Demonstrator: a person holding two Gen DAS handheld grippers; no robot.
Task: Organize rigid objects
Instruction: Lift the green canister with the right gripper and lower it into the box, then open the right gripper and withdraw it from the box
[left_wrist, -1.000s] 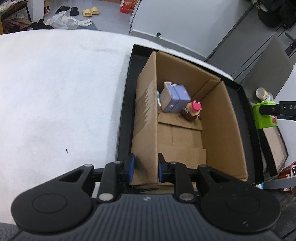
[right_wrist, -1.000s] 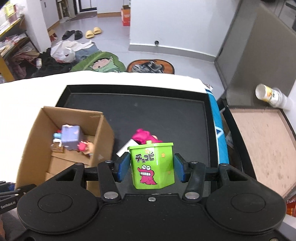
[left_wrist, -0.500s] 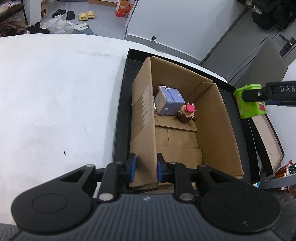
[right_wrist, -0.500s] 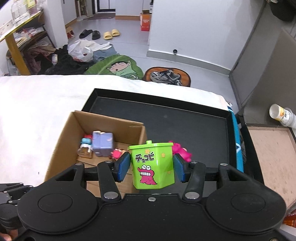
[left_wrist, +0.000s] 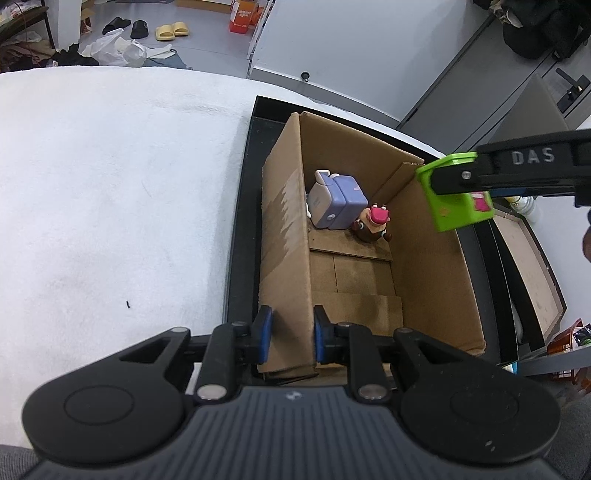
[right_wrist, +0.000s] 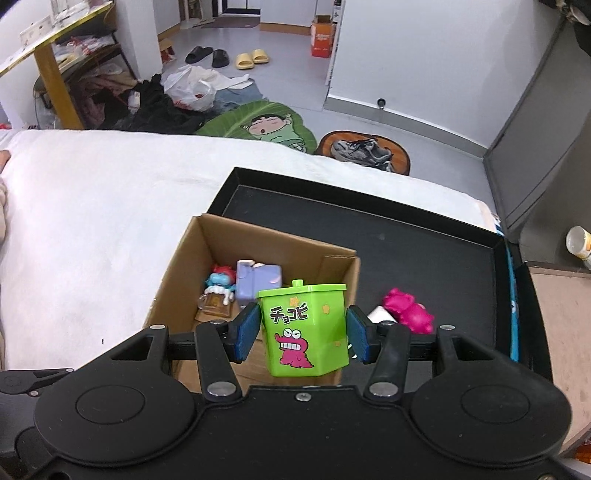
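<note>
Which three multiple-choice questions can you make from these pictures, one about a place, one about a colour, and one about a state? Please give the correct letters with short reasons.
1. Where is the purple toy?
A. on the white cover
B. inside the cardboard box
C. on the floor

2. What colour is the lidded container that the right gripper holds?
A. green
B. blue
C. white

3. What is the left gripper doing?
A. hanging open above the box
B. holding the pink toy
C. gripping the box's side wall

Answers:
1. B, it lies at the far end of the box floor, beside a small figure.
2. A, its walls and lid are bright green with a pink crocodile.
3. C, the blue fingers sit on either side of the cardboard wall.
</note>
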